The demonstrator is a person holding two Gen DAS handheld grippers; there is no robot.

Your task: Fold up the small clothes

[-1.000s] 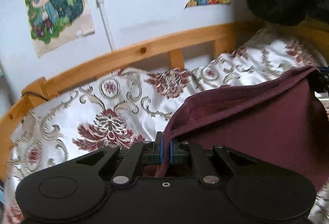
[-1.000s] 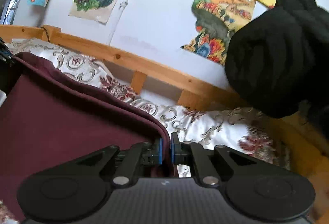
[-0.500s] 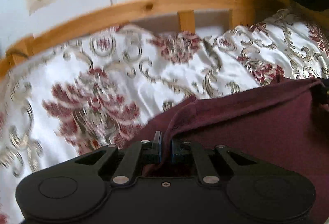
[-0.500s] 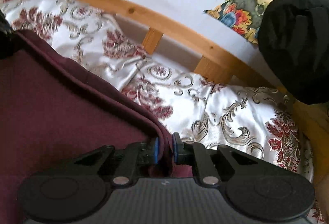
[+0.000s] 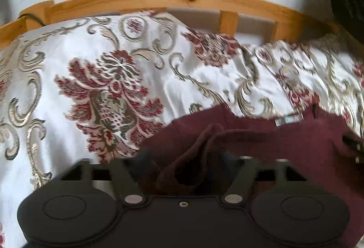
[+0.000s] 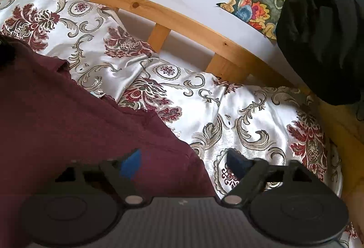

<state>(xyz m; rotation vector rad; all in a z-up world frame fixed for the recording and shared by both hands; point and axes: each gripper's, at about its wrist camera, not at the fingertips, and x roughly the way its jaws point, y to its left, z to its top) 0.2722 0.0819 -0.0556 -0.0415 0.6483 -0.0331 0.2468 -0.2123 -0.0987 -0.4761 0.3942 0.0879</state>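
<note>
A maroon garment (image 5: pixel 284 148) lies on the floral bedspread, low and to the right in the left wrist view. My left gripper (image 5: pixel 186 157) has its jaws opening; a raised fold of the garment stands loose between the fingers, and the pads do not press on it. In the right wrist view the same maroon garment (image 6: pixel 68 116) fills the lower left. My right gripper (image 6: pixel 184 164) has its jaws opening wide, and the garment's corner rests between them, free of the blue pad (image 6: pixel 132 166).
The white and red floral bedspread (image 6: pixel 250 116) covers the bed, with a wooden rail (image 6: pixel 182 27) along the far side against a white wall with posters. A black bundle of cloth (image 6: pixel 323 38) hangs at the upper right.
Both grippers came down with the maroon garment's edge pinched between them, laid it on the bedspread, and now stand open with the edge let go.
</note>
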